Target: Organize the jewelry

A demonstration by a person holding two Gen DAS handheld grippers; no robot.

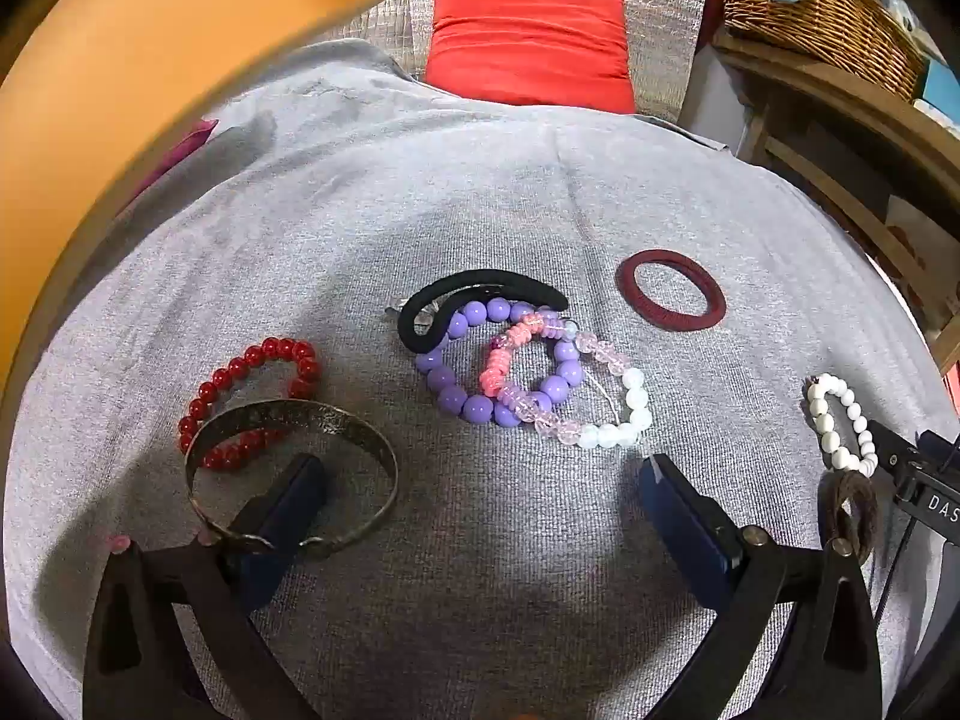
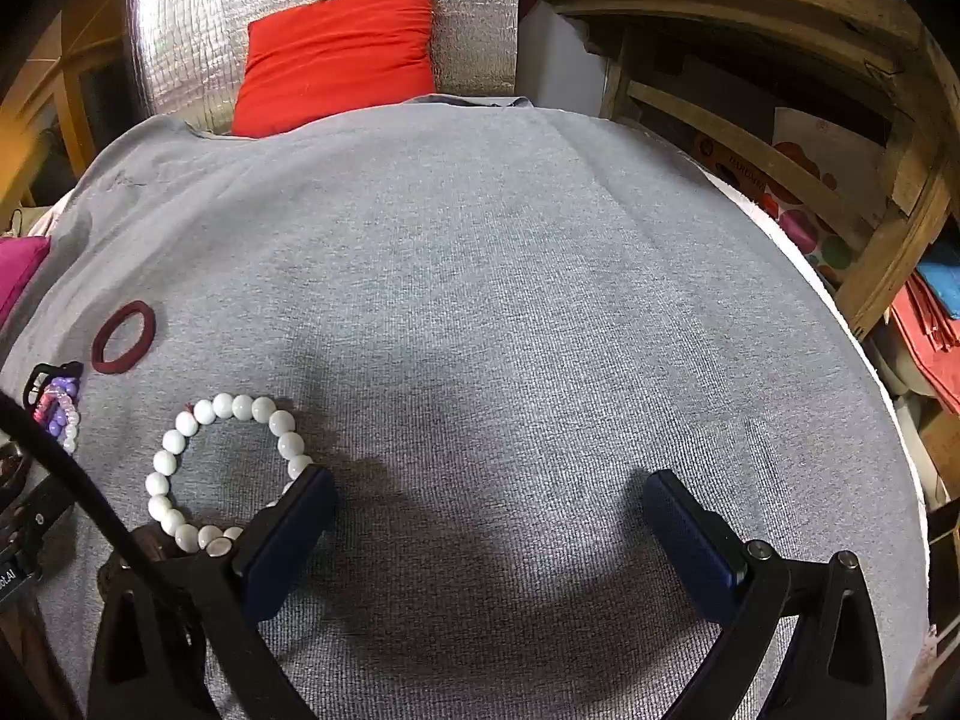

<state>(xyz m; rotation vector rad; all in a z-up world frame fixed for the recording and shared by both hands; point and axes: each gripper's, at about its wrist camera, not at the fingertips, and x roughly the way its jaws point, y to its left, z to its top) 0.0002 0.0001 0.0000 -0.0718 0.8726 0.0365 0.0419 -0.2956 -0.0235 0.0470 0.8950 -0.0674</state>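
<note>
Jewelry lies on a grey cloth (image 1: 480, 210). My left gripper (image 1: 480, 474) is open; its left finger (image 1: 282, 504) pokes through a bronze bangle (image 1: 288, 420) that overlaps a red bead bracelet (image 1: 240, 384). Ahead lies a pile: purple bead bracelet (image 1: 456, 396), pink coil tie (image 1: 504, 354), clear and white bead bracelet (image 1: 606, 426), black hair clip (image 1: 474, 294). A maroon hair tie (image 1: 671, 298) lies to the right. My right gripper (image 2: 489, 498) is open and empty; a white bead bracelet (image 2: 222, 468) lies by its left finger (image 2: 294, 522) and shows in the left wrist view (image 1: 840, 420).
A red cushion (image 1: 528, 48) lies behind the cloth. A wicker basket (image 1: 822, 6) sits on a wooden shelf (image 2: 780, 90) to the right. A brown hair tie (image 1: 849, 504) lies near the white beads. A magenta cushion (image 2: 18, 270) is at the left.
</note>
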